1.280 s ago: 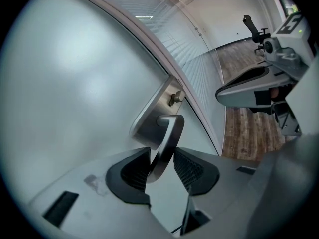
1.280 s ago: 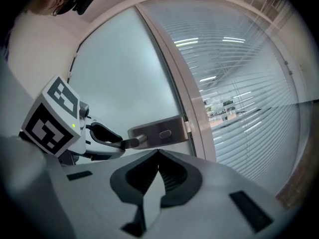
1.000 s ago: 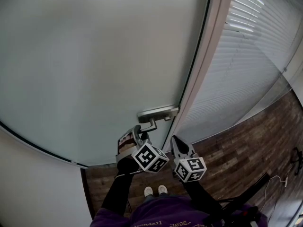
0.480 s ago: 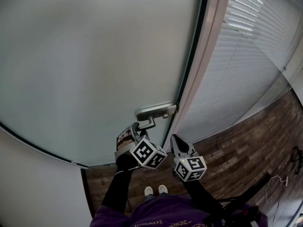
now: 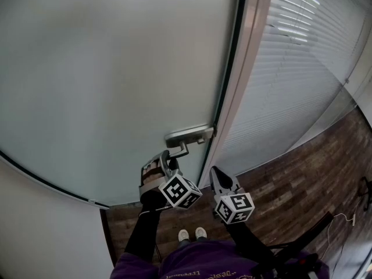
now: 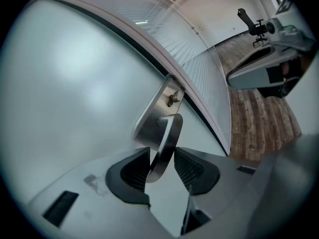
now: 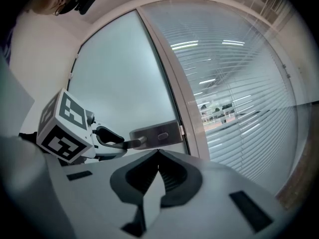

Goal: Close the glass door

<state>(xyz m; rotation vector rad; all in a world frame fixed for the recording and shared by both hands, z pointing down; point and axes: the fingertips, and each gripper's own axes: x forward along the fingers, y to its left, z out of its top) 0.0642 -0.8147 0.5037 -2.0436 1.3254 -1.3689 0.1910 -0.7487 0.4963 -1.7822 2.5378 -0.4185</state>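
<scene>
Left gripper clamped lever handle of frosted glass door, its edge close by door frame, likely for pulling it home; right gripper hung below frame, jaws together, empty.

Two tools in my hands right now: left tool, right tool, and two marker cubes, one on each. Ahead I count one glass door, one lever handle on one metal plate, one door frame and one slatted blind. Down below, two white shoes, that's the lot.
</scene>
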